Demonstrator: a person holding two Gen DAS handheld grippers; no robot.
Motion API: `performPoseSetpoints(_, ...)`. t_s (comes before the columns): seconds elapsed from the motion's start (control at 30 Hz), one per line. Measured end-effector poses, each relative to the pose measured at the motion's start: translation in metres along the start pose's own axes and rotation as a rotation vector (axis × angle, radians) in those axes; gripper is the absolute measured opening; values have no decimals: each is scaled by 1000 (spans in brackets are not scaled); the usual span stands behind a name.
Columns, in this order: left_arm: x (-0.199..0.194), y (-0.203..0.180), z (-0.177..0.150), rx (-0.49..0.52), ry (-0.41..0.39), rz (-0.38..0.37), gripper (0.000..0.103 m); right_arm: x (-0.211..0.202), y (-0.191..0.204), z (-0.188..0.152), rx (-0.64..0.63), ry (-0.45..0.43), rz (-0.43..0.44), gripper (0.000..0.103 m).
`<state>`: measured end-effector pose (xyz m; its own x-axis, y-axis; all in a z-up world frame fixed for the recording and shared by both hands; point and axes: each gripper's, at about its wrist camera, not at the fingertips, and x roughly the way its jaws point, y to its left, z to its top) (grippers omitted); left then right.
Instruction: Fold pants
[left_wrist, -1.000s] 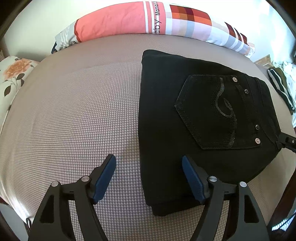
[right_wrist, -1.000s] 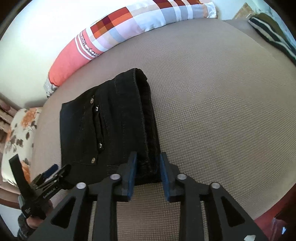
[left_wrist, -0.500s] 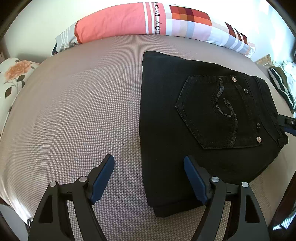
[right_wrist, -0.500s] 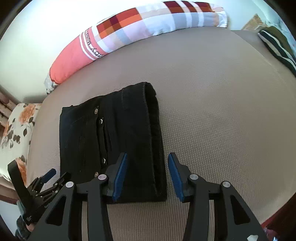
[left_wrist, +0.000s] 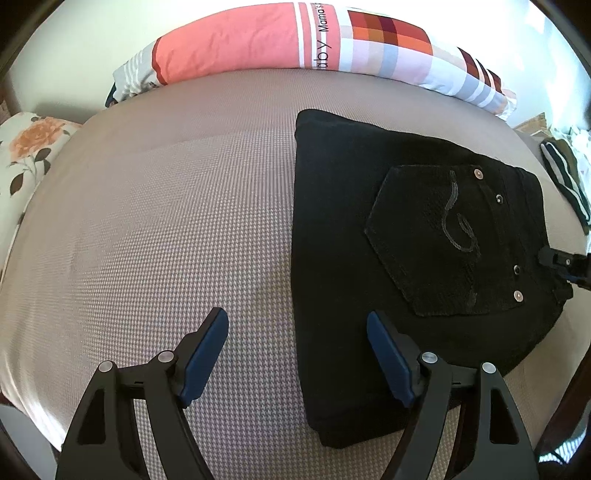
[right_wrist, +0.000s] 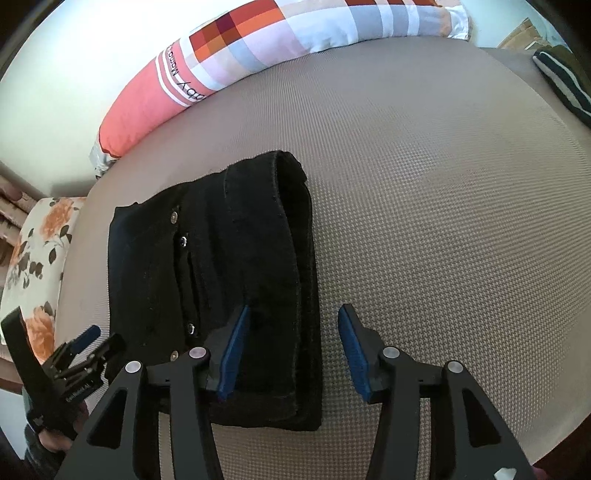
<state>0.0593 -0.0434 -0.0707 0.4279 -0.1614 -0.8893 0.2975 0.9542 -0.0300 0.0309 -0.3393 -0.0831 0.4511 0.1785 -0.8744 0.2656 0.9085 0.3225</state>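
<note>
The black pants (left_wrist: 413, 258) are laid on the bed (left_wrist: 166, 221) as a compact, squared packet, back pocket (left_wrist: 450, 243) uppermost, with the long patchwork bolster (left_wrist: 314, 40) lying beyond them against the wall. Judged from this shape, the folding appears finished or nearly so: the layers are stacked flush, and the thick rolled edge of the packet is seen in the right wrist view along its right side. A floral pillow (right_wrist: 40, 251) is seen left of the pants, and a striped garment (right_wrist: 561, 81) is seen well apart to their right.

The left tongs (left_wrist: 297, 354) are held spread wide, nothing between the blue pads (left_wrist: 207, 354); the left-hand border of the pants falls between the pads in the view, though contact cannot be confirmed. The right tongs (right_wrist: 291, 350) are likewise released and empty, straddling the near right edge of the pants, probably so that the packet can settle undisturbed.

Compared with a second ago, the right tongs, then clenched on the folded edge of the pants, are now opened fully and drawn back a little. The left tongs are hardly changed, and the pants are kept in the same place before the bolster.
</note>
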Motion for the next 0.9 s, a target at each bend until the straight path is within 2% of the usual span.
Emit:
performPoseSetpoints(0.23,5,-2,14,13,23,-29,78,7,-8,4,-1,31,53,48)
performPoseSetpoints(0.53,16,-6,26,41,71,-99,78,18,-31,11,39,99,220,51)
performPoseSetpoints(0.9,30,7,37,2,141,-238,78,25,-43,18,36,156,370,52)
